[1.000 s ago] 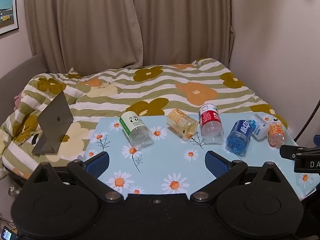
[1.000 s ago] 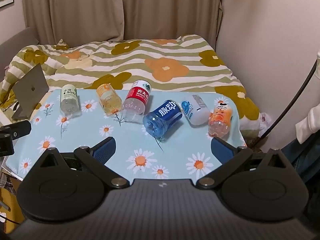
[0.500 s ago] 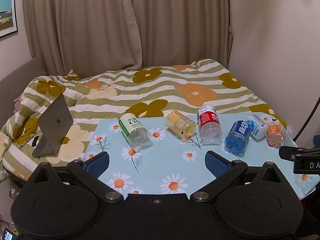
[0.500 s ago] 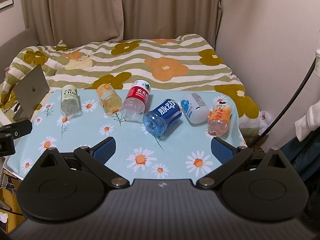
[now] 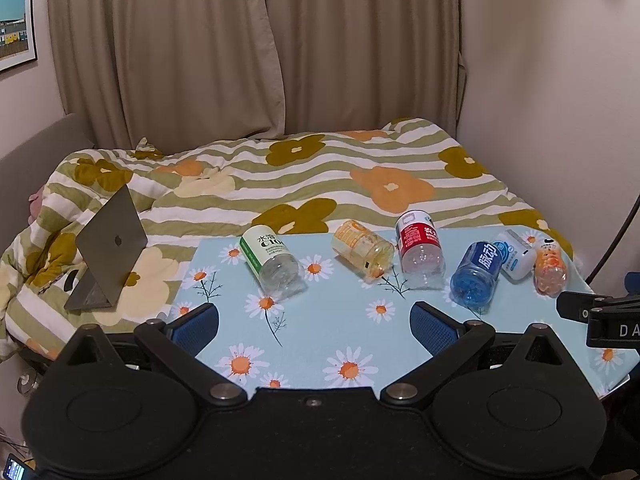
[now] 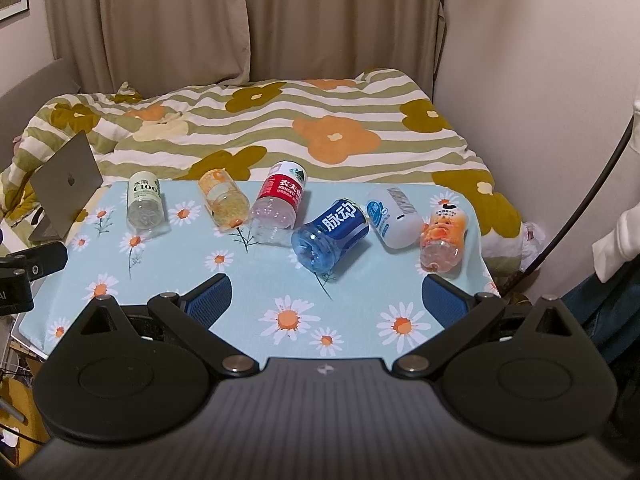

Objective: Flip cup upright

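Grippers first, nearest the cameras: I see my left gripper with its blue pads spread wide and nothing between them, hovering over the near edge of the daisy-print table. My right gripper is likewise spread and holds nothing, its pads above the near right part of the same cloth.

Beyond the fingers, six cut-down bottle cups lie on their sides in a loose row across the far half of the table, bases toward me. From my left: green-label cup, well apart from the next; yellow cup; red-label cup, just beside the yellow one; blue cup; white cup, close against the blue one, though I cannot tell whether they touch; orange cup, nearest the right edge.

Off the table's left edge a half-open grey laptop rests on the flowered striped duvet. Farthest back hang beige curtains, with a framed picture on the left wall.
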Action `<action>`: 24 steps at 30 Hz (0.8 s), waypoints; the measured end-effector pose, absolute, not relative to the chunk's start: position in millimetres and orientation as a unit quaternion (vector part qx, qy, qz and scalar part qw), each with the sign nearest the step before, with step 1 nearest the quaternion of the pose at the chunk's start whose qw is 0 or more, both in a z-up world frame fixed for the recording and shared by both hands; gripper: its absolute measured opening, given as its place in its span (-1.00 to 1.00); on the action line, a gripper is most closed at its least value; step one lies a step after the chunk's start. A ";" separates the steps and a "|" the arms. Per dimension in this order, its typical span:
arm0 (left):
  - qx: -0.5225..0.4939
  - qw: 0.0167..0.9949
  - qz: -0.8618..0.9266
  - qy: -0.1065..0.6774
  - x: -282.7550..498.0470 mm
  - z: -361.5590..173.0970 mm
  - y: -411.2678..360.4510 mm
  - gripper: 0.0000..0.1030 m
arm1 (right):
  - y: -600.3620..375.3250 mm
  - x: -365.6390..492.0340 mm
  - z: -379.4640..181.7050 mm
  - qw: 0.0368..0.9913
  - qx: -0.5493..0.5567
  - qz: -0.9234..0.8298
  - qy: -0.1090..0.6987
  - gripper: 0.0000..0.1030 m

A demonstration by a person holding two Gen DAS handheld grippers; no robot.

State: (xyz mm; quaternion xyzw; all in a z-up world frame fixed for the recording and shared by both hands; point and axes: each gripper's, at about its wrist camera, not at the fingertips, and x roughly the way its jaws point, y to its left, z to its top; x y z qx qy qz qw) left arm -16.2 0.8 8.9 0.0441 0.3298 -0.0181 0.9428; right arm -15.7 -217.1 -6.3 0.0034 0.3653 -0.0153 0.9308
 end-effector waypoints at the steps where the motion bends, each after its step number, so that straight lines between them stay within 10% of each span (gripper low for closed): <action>1: 0.043 0.943 -0.018 0.330 -16.2 8.7 1.0 1.00 | -215.9 -15.5 -6.0 0.930 0.002 -0.015 0.366 1.00; 24: 0.041 0.943 -0.023 0.330 -14.8 7.4 3.0 1.00 | -208.6 -18.2 -6.5 0.930 0.007 -0.015 0.367 1.00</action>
